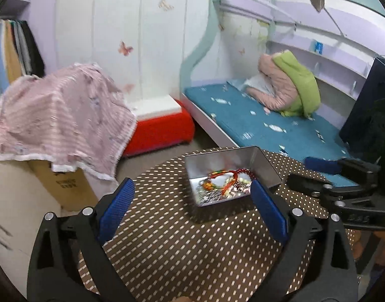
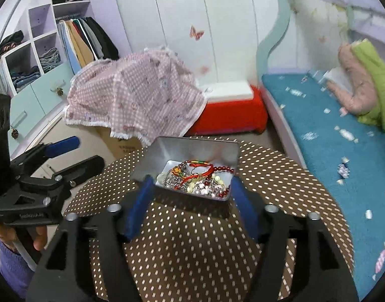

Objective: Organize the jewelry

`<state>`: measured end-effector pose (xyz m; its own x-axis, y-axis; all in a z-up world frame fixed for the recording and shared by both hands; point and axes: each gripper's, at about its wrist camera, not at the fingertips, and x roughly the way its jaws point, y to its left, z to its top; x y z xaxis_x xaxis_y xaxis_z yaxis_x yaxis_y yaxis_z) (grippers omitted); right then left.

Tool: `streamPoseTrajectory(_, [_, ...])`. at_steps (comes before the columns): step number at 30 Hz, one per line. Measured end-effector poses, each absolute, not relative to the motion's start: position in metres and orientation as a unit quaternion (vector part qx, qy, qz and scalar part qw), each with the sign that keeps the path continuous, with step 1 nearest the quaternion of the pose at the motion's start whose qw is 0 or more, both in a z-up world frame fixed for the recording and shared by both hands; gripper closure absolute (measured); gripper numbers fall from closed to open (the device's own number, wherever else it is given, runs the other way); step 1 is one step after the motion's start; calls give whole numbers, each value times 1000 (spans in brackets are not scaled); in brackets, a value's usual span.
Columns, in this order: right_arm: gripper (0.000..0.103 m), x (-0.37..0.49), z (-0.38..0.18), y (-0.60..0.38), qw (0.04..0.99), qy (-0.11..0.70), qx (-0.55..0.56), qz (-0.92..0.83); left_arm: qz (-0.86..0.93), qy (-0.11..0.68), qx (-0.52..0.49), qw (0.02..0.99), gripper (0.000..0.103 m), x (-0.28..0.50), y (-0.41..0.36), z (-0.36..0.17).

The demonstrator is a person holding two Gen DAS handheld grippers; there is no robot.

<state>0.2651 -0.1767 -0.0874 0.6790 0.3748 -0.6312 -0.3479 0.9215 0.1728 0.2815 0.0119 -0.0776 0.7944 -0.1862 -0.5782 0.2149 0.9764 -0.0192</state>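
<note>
Bedroom setting: pale wardrobe doors with butterfly stickers, a blue-covered bed (image 2: 325,138) off to my right, a pink checked cloth (image 2: 134,100) draped over a cardboard box behind the work surface. Round table (image 2: 192,246) with a brown dotted cover sits in front of me. On it, a shiny metal tin (image 2: 192,151), lidless as far as I can see, holding the jewelry (image 2: 197,178): red bead strand, red and multicoloured cords, silvery chain and pale beads, all heaped and tangled together in the bottom. No pieces visible on the tabletop outside the tin. My left gripper (image 1: 192,202) hovers just short of the tin's near edge, fingers spread wide, nothing between them. My right gripper (image 2: 189,203) faces the same near edge from its side, fingers likewise apart and empty, their tips flanking the tin's front corners. Judgement on progress: everything is gathered in the tin, which fits either a collection finished or a pile waiting to be sorted out; the frames alone do not settle which. No second container or tray in view.
</note>
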Motion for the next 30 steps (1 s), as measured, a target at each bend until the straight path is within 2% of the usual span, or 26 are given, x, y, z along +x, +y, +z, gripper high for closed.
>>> streamPoseTrajectory(2, [23,245,-79,-175,923,330,12,196,-94,285,20,954,7,258,19,-71])
streamPoseTrajectory(7, [12,185,-65,-161,937,287,-10,198,-111,276,-31,954,5,201,34,-62])
streamPoseTrajectory(17, [8,98,-41,-157,966,196,-6,168,-103,206,-16,973,5,101,28,-35])
streamPoseTrajectory(30, [8,45,-27,-152,984,119,-32,128,-55,108,12,993,5,33,21,-14])
